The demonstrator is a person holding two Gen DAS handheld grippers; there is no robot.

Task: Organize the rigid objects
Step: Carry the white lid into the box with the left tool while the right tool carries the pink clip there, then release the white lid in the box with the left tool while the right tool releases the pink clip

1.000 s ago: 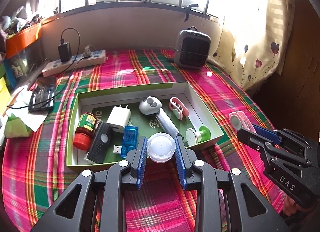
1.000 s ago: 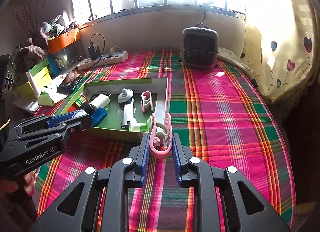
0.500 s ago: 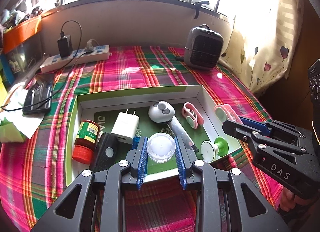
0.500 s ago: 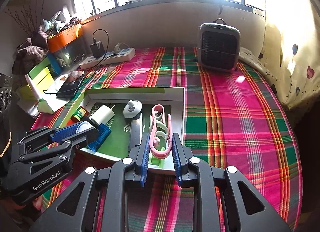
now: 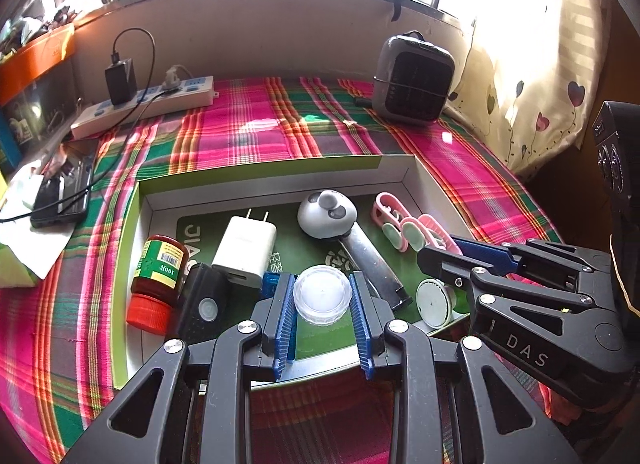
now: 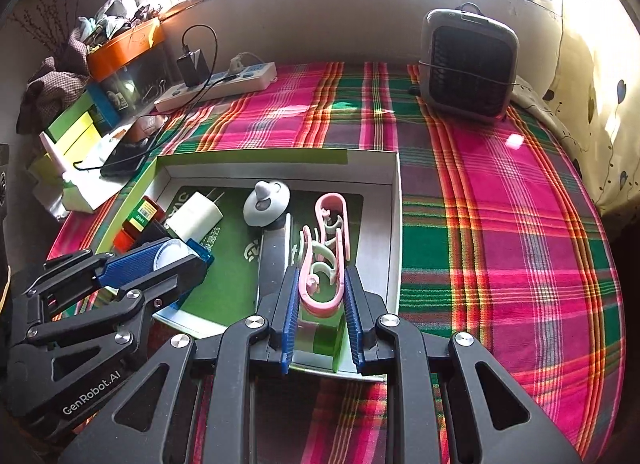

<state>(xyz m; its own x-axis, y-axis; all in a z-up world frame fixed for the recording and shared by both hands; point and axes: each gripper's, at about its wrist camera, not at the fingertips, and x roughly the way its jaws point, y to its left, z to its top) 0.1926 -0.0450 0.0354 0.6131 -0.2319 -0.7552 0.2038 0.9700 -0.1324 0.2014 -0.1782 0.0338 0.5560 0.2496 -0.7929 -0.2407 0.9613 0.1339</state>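
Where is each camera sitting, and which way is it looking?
Left wrist view: sits on the left gripper, looking down over the round clear jar it clamps into the box; the right gripper pokes in at the right.
Right wrist view: sits on the right gripper, looking down past its pink clip into the box; the left gripper shows at the left.
Both views share the box, the white charger, the grey heater and the window wall.

tablecloth (image 5: 248,132): woven plaid cloth | jar (image 5: 322,295): clear glossy plastic | clip (image 6: 324,264): smooth pink plastic
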